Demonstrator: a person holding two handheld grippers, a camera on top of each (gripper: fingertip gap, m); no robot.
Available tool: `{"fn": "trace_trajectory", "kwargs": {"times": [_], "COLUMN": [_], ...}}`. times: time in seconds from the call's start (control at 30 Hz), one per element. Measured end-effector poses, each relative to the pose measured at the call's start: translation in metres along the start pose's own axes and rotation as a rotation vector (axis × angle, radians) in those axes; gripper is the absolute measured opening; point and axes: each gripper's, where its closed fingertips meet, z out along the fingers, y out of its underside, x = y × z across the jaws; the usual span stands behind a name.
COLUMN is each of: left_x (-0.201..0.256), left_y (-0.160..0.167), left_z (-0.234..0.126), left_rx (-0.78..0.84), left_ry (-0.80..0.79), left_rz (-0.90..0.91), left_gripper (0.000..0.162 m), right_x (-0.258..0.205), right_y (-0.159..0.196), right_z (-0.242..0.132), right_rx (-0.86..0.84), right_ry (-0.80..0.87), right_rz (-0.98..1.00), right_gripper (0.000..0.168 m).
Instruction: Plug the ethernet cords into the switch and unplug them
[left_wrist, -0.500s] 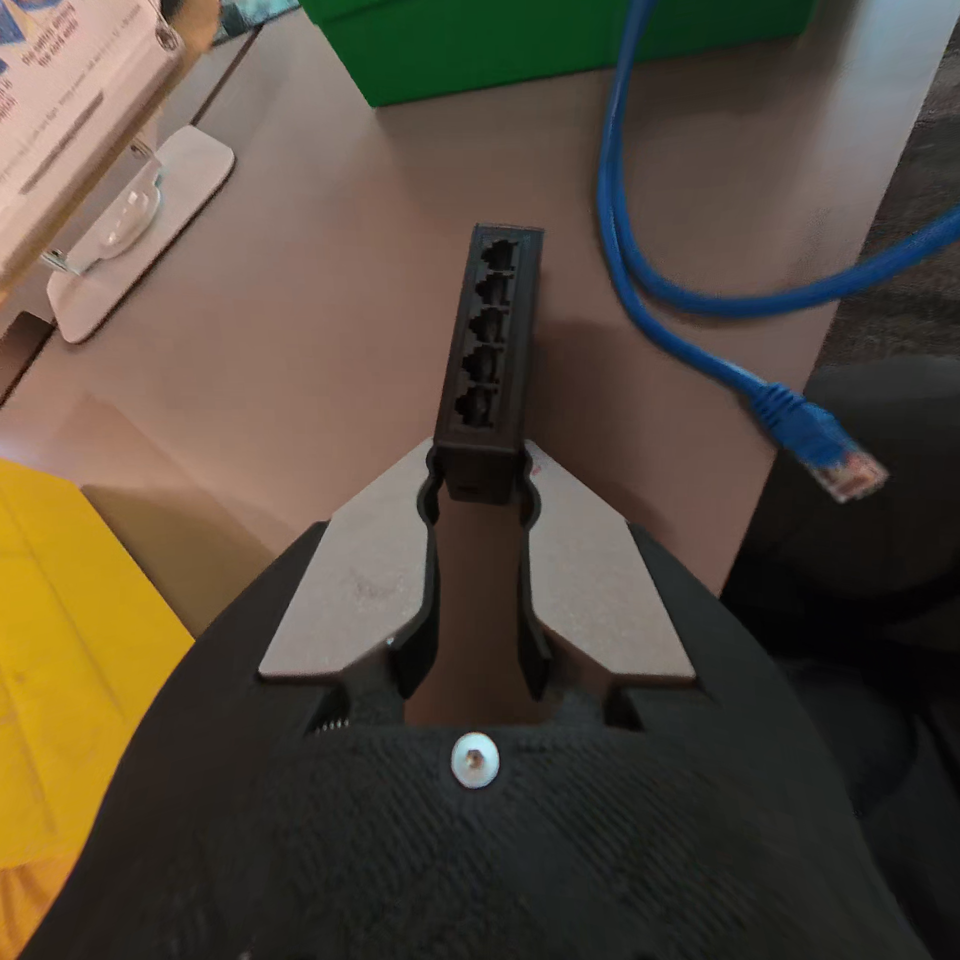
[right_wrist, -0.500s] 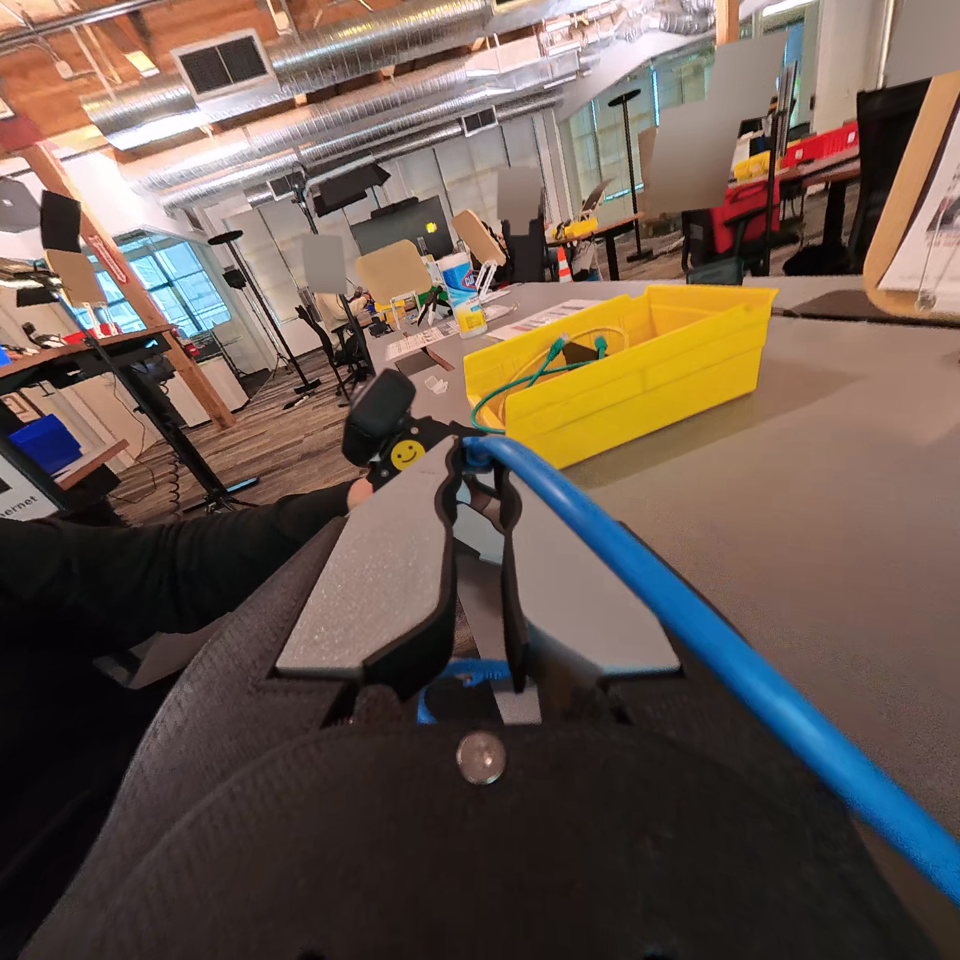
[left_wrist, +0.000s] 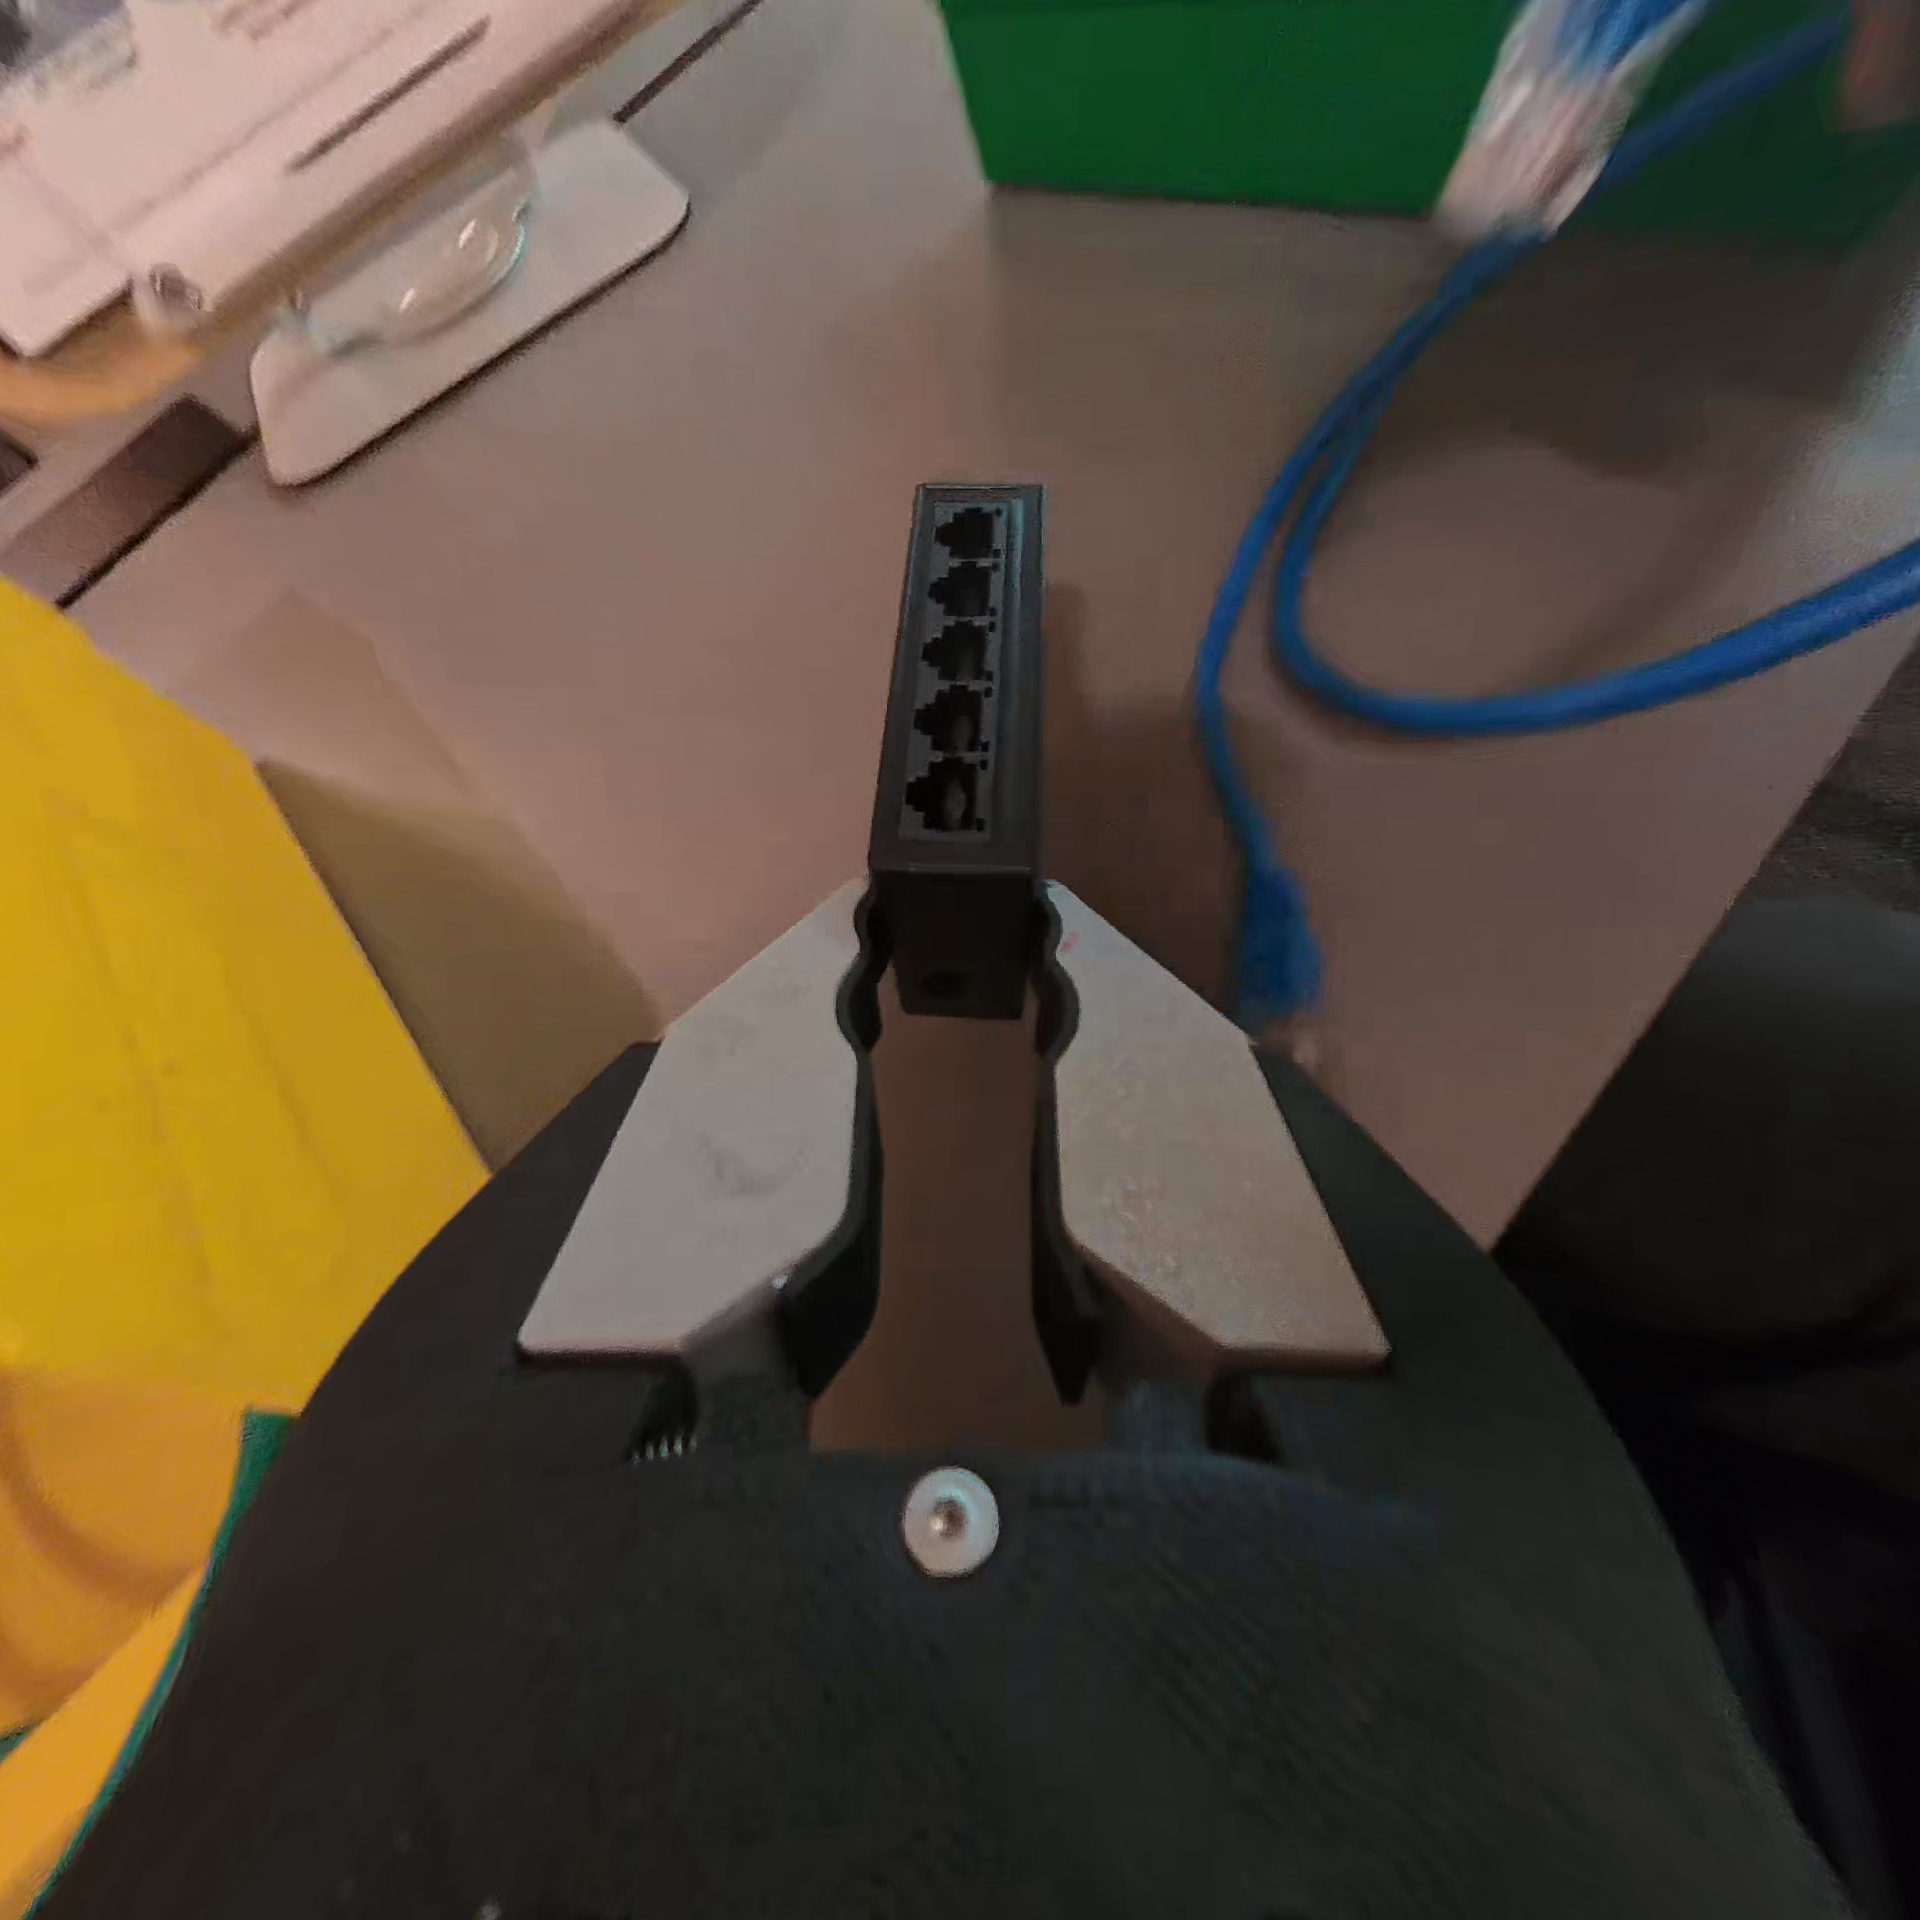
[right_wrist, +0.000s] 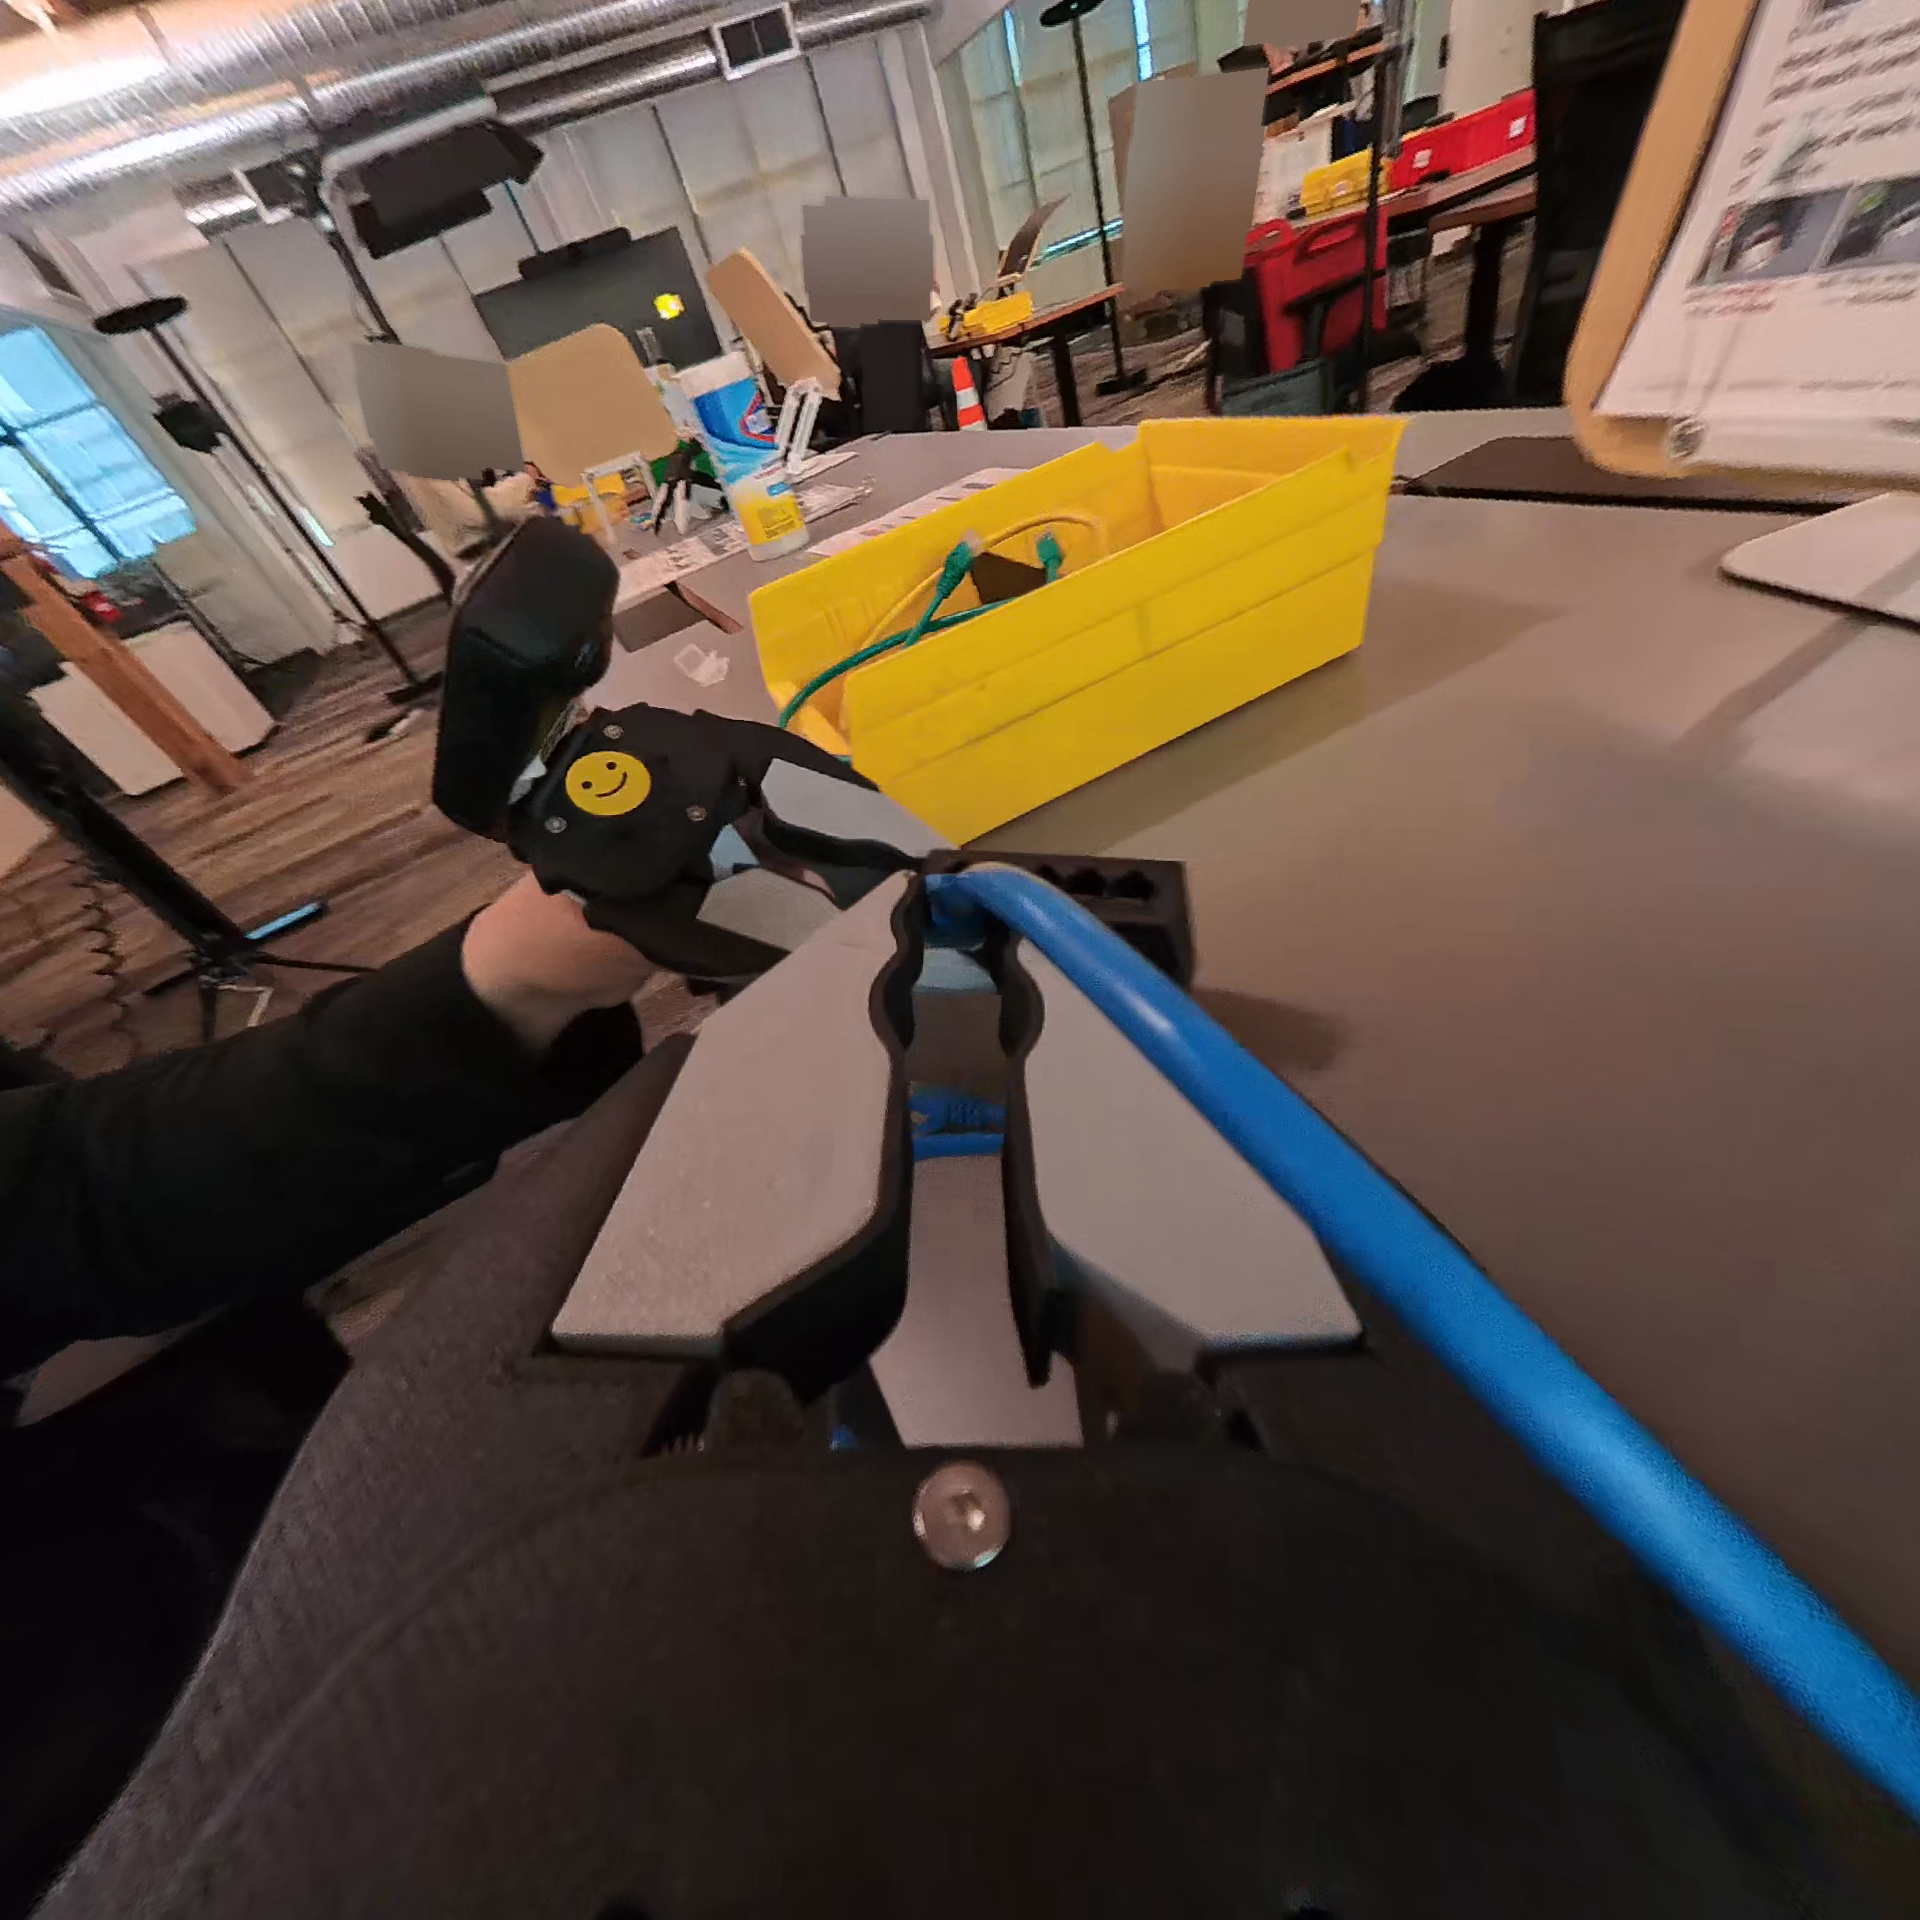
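My left gripper (left_wrist: 956, 945) is shut on the near end of a black switch (left_wrist: 961, 686). The switch's row of several ports faces the camera, and all are empty. A blue ethernet cord (left_wrist: 1236, 644) loops on the table to its right. One plug end of the cord (left_wrist: 1278, 935), blurred, lies beside my right finger. In the right wrist view my right gripper (right_wrist: 956, 925) is shut on the blue cord (right_wrist: 1351, 1247) at its fingertips. The plug's tip is hidden. The switch (right_wrist: 1132, 899) sits just beyond the tips, with the left gripper (right_wrist: 623, 821) to its left.
A yellow bin (right_wrist: 1101, 665) holding a green cord (right_wrist: 914, 623) stands behind the switch; it also shows at the left of the left wrist view (left_wrist: 156, 987). A green box (left_wrist: 1195, 94) and a clipboard stand (left_wrist: 468, 291) are at the back. The table edge (left_wrist: 1662, 1018) runs close on the right. My hands' fingertips stand some 12 cm from each other.
The right gripper has moved in close to the switch with the blue cord. The loose plug end has swung left towards my left gripper. The left gripper still holds the switch.
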Motion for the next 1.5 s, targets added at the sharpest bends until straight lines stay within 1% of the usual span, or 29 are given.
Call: {"fn": "trace_trajectory", "kwargs": {"times": [0.07,0.13,0.3,0.4,0.43,0.5,0.57,0.63,0.7,0.8,0.9,1.0,1.07,1.1,1.2,1.3,1.37,1.43,1.5], "left_x": [-0.009,-0.013,-0.013,-0.011,-0.011,-0.012,-0.013,-0.013,-0.013,-0.015,-0.016,-0.018,-0.018,-0.017,-0.016,-0.01,-0.007,-0.005,-0.003], "left_y": [0.01,0.01,0.025,0.029,0.029,0.03,0.028,0.025,0.022,0.02,0.018,0.017,0.014,0.012,-0.002,-0.025,-0.035,-0.041,-0.044], "left_z": [-0.003,-0.008,-0.006,-0.006,-0.005,-0.002,0.002,0.006,0.009,0.011,0.014,0.022,0.025,0.026,0.024,0.014,0.009,0.006,0.006], "left_rx": [-0.024,-0.002,-0.079,-0.096,-0.1,-0.113,-0.112,-0.104,-0.099,-0.097,-0.1,-0.121,-0.118,-0.112,-0.03,0.116,0.183,0.233,0.252], "left_ry": [0.007,-0.001,0.021,0.03,0.033,0.034,0.023,0.023,0.008,-0.027,-0.039,-0.043,-0.038,-0.048,-0.163,-0.246,-0.277,-0.299,-0.305], "left_rz": [-0.036,-0.045,-0.02,0.005,0.011,0.023,0.041,0.065,0.077,0.091,0.099,0.077,0.076,0.098,0.246,0.324,0.346,0.378,0.404], "left_gripper": [0.024,0.025,0.025,0.025,0.026,0.039,0.042,0.044,0.049,0.051,0.046,0.033,0.028,0.027,0.026,0.026,0.026,0.026,0.026], "right_x": [0.007,0.008,-0.01,-0.014,-0.013,-0.014,-0.012,-0.012,-0.013,-0.012,-0.013,-0.014,-0.013,-0.012,-0.01,-0.015,-0.017,-0.017,-0.019], "right_y": [-0.011,-0.021,-0.037,-0.038,-0.04,-0.041,-0.04,-0.039,-0.038,-0.036,-0.035,-0.034,-0.031,-0.03,-0.025,-0.02,-0.014,-0.008,-0.005], "right_z": [-0.012,-0.022,-0.026,-0.033,-0.035,-0.039,-0.04,-0.039,-0.037,-0.034,-0.032,-0.03,-0.027,-0.026,-0.02,-0.009,0.0,0.009,0.017], "right_rx": [0.028,0.063,0.101,0.098,0.109,0.124,0.124,0.12,0.113,0.101,0.095,0.09,0.084,0.083,0.09,0.11,0.099,0.08,0.08], "right_ry": [0.034,0.038,-0.008,-0.003,-0.003,-0.026,-0.033,-0.043,-0.048,-0.044,-0.047,-0.057,-0.054,-0.048,-0.039,-0.055,-0.036,0.019,0.066], "right_rz": [-0.013,-0.01,-0.013,-0.038,-0.033,-0.01,0.0,0.004,0.0,-0.009,-0.012,-0.006,0.0,0.001,0.002,-0.017,-0.059,-0.133,-0.206], "right_gripper": [0.007,0.009,0.008,0.008,0.008,0.008,0.006,0.009,0.007,0.008,0.008,0.009,0.008,0.008,0.007,0.007,0.006,0.007,0.006]}}
